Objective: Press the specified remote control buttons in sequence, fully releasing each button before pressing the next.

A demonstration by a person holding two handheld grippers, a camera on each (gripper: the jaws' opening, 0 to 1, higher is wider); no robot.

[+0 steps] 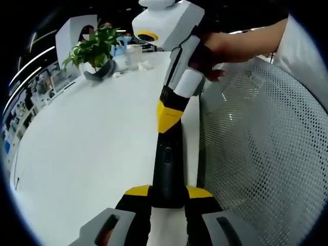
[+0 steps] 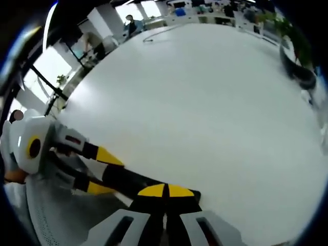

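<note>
A slim black remote control [image 1: 167,165] juts out over the white table [image 1: 87,154], and my left gripper [image 1: 168,192] is shut on its near end, a yellow-tipped jaw on each side. My right gripper [image 1: 167,117], held by a person's hand [image 1: 230,45], reaches in from above with its yellow tips shut together on the remote's far end. In the right gripper view my right gripper [image 2: 165,191] rests its closed tips on the remote [image 2: 128,178], which my left gripper [image 2: 105,171] clamps from the left. The buttons are too dark to make out.
A white mesh chair back [image 1: 266,154] stands close on the right of the remote. A potted plant [image 1: 95,48] and small items sit at the table's far end. The plant [image 2: 300,56] also edges the wide bare tabletop [image 2: 205,102]. Desks and people lie beyond.
</note>
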